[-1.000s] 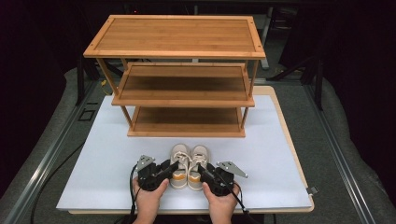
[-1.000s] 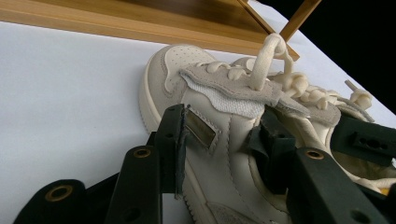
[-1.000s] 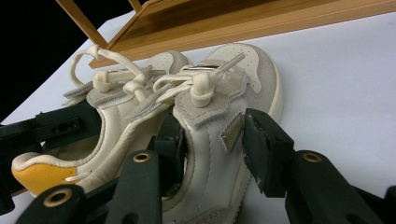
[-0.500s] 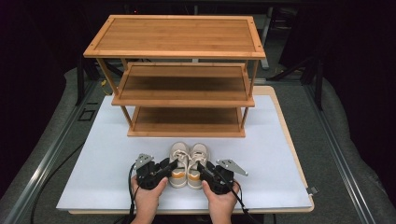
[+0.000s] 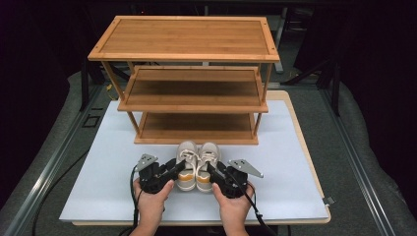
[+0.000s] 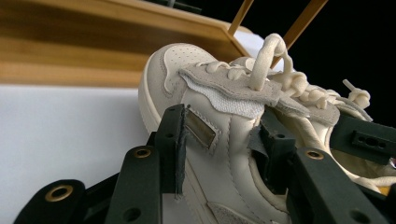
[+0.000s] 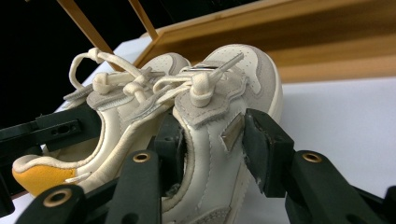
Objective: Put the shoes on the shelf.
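While the pair of small cream leather sneakers with yellow heel patches (image 5: 197,166) stands on the white-topped table (image 5: 98,187) just in front of the three-tier bamboo shoe rack (image 5: 189,78), toes toward it, each shoe is seen in the high view to be flanked by a tool: the left hand-held gripper (image 5: 178,166) at the left shoe, the right hand-held gripper (image 5: 211,169) at the right shoe.

From the left gripper view, the left hand-held gripper (image 6: 224,140) is found clamped across the side wall of the left shoe (image 6: 219,121), one jaw outside, the other inside the opening beneath the laces (image 6: 266,60).

From the right gripper view, the right hand-held gripper (image 7: 212,140) is set around the side wall of the right shoe (image 7: 219,107); the inner jaw is pressed on the leather, while the outer pad appears just at the surface, so a full clamp cannot be confirmed.

A lift onto the rack is judged to be the step in hand. Both grips should be firmed before raising, the shoes kept level and moved together, toes first, and the laces kept clear of the shelf edge (image 7: 299,51).
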Demonstrator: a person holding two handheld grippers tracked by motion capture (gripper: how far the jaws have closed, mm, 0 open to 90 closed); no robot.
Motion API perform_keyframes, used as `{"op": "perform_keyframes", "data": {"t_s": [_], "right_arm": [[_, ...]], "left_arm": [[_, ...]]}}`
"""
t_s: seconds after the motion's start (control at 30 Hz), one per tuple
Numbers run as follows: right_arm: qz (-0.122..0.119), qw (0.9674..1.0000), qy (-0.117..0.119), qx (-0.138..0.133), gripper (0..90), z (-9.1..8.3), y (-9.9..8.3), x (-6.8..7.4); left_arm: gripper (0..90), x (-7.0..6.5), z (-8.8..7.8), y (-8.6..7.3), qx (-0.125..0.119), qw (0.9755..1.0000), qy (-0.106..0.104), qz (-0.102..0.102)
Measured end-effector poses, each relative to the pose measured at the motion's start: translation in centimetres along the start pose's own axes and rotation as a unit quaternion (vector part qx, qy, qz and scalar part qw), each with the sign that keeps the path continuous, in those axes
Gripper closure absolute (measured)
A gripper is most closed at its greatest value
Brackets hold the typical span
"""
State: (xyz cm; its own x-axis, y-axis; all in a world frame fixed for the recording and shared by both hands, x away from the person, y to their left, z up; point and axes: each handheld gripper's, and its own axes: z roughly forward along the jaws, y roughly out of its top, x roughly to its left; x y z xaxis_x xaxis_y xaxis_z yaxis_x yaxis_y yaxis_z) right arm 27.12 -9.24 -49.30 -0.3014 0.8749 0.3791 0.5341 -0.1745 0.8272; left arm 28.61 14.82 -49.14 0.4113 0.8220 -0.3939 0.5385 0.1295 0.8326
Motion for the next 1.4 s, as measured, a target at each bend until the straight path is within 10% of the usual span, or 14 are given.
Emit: {"op": "perform_keyframes", "data": {"t_s": [0.73, 1.4], "right_arm": [[-0.021, 0.9992, 0.002, -0.034, 59.5, -2.4, 7.1, 3.1], [-0.024, 0.9993, -0.003, -0.028, 59.6, -3.0, 10.2, 4.2]], "left_arm": [[59.7, -2.8, -2.4, 7.4, -0.028, 0.9994, -0.001, 0.022], [59.7, -3.6, -2.9, 10.5, -0.021, 0.9996, 0.002, 0.020]]}}
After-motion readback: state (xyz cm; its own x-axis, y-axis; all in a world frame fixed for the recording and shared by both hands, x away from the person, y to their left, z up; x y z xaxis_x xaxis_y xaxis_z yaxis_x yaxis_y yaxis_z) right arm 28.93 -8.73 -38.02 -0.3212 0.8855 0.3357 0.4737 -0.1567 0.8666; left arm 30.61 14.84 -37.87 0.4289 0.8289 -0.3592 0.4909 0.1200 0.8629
